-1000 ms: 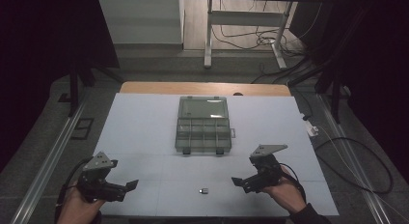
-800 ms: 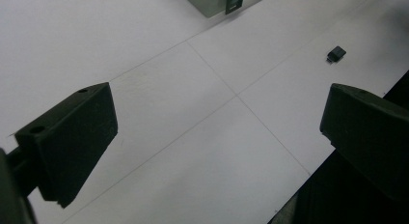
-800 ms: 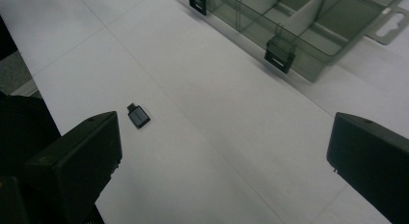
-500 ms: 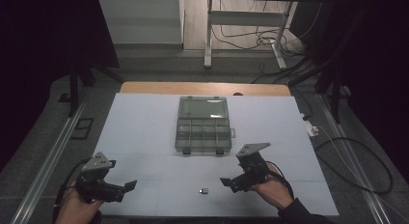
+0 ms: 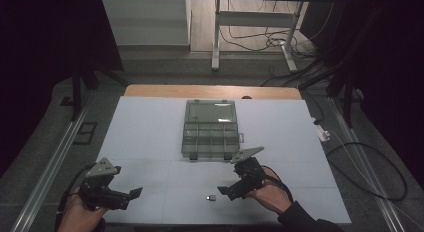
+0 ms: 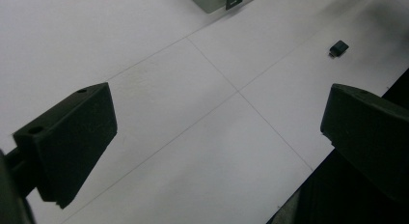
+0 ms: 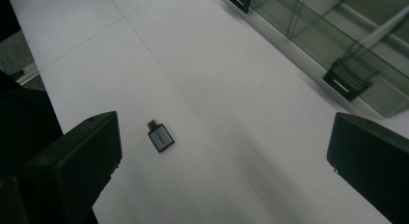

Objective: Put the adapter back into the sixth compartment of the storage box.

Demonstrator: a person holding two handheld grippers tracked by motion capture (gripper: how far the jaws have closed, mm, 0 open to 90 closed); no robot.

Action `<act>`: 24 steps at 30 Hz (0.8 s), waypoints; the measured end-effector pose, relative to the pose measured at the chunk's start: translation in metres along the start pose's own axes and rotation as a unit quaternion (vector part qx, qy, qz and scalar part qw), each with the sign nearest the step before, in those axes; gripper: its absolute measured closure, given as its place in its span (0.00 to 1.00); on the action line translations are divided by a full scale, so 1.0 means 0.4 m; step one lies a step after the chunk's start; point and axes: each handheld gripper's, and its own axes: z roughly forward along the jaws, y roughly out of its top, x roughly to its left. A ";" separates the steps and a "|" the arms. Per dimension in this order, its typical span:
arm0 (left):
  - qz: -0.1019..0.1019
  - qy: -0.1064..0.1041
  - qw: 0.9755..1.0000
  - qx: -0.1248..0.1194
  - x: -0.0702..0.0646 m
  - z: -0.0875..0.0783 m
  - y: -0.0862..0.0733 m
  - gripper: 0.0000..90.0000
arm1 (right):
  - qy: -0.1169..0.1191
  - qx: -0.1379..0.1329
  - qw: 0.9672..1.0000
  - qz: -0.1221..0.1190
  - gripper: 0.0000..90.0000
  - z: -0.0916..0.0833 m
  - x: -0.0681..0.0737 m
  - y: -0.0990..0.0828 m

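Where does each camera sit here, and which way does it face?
High view: above the person's side, looking forward and down on the table; shows both hands, left gripper, right gripper.
Left gripper view: rides the left gripper, looking between its open jaws across the table.
Right gripper view: rides the right gripper, looking between its open jaws.
All three share the small adapter and compartment box.

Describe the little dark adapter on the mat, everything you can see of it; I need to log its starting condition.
The adapter is a small, flat, dark grey block with a short, narrower plug end, probably metal-faced plastic. It lies flat and askew on the white mat, near the front edge, in front of the clear compartment box and apart from it. Nothing touches it. The right gripper, jaws open, hovers just beside it; the left gripper is farther off.
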 end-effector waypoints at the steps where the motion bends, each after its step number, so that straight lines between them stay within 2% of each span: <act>1: 0.000 0.000 1.000 0.000 0.000 0.000 0.000 0.00 | -0.001 0.001 1.000 -0.002 0.00 0.004 0.002 0.002; 14: 0.000 -0.002 1.000 0.000 0.001 0.000 0.000 0.00 | -0.005 0.022 0.999 -0.025 0.00 0.051 0.036 0.026; 24: 0.001 -0.003 1.000 0.000 0.001 0.000 0.000 0.00 | -0.003 0.042 0.999 -0.028 0.00 0.080 0.049 0.033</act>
